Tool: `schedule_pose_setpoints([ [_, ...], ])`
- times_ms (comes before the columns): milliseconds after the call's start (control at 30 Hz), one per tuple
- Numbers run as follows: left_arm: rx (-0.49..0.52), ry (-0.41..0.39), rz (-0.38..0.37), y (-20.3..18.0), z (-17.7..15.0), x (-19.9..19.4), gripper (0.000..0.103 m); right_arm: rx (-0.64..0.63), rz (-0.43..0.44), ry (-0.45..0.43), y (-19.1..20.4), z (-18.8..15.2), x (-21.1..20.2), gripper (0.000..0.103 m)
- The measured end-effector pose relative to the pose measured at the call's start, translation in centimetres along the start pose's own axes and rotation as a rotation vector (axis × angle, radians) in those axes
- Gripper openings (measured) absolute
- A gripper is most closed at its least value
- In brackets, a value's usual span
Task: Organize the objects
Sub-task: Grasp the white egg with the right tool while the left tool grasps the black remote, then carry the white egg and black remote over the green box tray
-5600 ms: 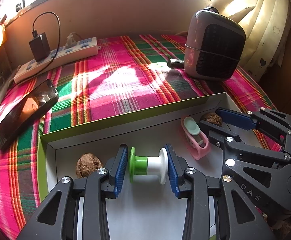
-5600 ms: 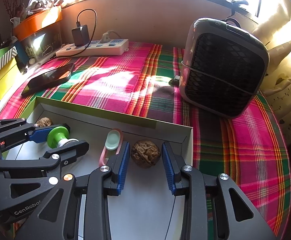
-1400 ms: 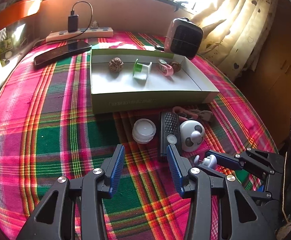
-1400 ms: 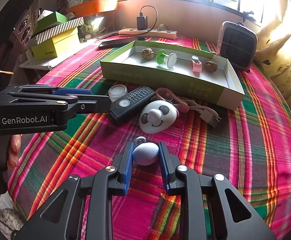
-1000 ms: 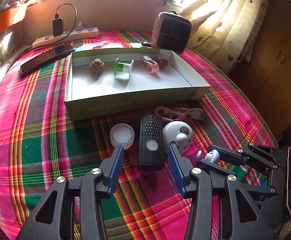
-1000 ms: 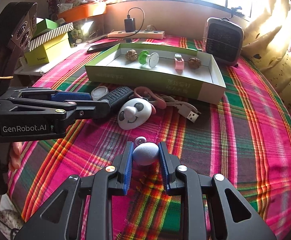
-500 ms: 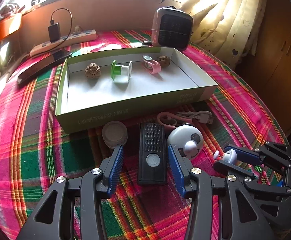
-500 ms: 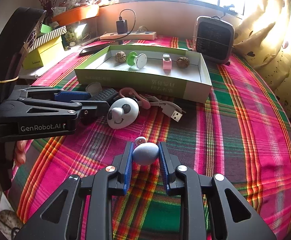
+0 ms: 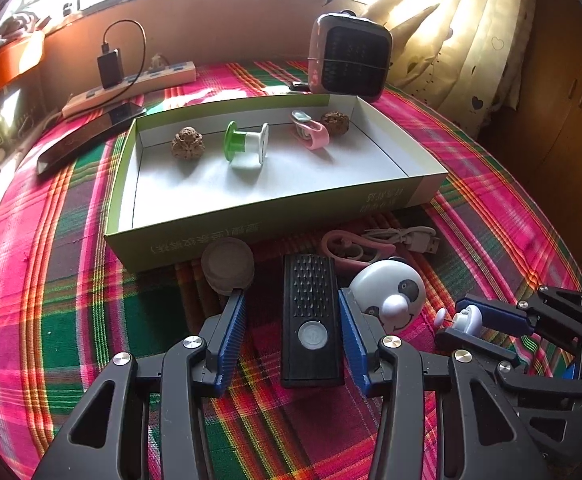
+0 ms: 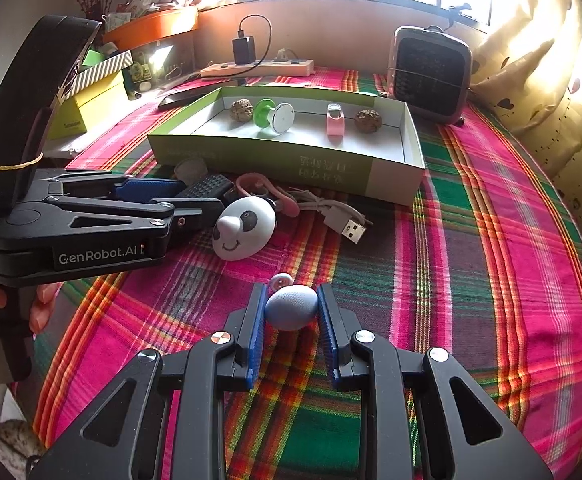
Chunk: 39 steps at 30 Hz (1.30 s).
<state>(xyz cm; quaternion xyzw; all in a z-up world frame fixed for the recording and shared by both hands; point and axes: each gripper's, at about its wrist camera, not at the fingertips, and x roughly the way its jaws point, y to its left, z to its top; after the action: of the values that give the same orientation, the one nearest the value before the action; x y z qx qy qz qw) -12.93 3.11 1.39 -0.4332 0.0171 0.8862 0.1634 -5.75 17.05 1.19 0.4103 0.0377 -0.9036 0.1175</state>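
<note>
- Sunlit window and curtains sit far ahead of both claws; under them a plaid-covered bench [image 9: 71, 280] carries everything.
- Done, as I judge it: the box [image 9: 251, 224] ahead of my left claw [image 9: 291, 334] already holds two walnuts [image 9: 187, 143], a green-and-white spool [image 9: 247, 145] and a pink clip [image 9: 311, 132].
- Left to do: my left claw stands apart, straddling the black remote [image 9: 311, 320] without clamping it. A round lid [image 9: 227, 266], a panda toy [image 9: 389, 294], pink scissors [image 9: 349, 249] and a USB cable [image 10: 339, 216] lie just past its tips.
- My right claw [image 10: 291, 308] is clamped on a small blue egg-shaped thing [image 10: 291, 307], held well short of the box.
- Hard to read: whether the egg is lifted or resting on the cloth; the pink knob [image 10: 281, 279] beyond it may be part of it. The scissors are half hidden behind the panda.
</note>
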Motion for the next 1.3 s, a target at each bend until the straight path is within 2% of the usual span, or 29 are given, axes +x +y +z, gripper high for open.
schedule_pose_setpoints([
  [333,-0.003,-0.006,0.03,0.23,-0.09,-0.05,0.026,0.002,0.003,-0.001,0.02,-0.03,-0.04,0.026],
  [1300,-0.002,-0.009,0.032,0.15,-0.15,-0.23,0.026,0.002,0.004,-0.011,-0.05,0.01,-0.24,0.026],
])
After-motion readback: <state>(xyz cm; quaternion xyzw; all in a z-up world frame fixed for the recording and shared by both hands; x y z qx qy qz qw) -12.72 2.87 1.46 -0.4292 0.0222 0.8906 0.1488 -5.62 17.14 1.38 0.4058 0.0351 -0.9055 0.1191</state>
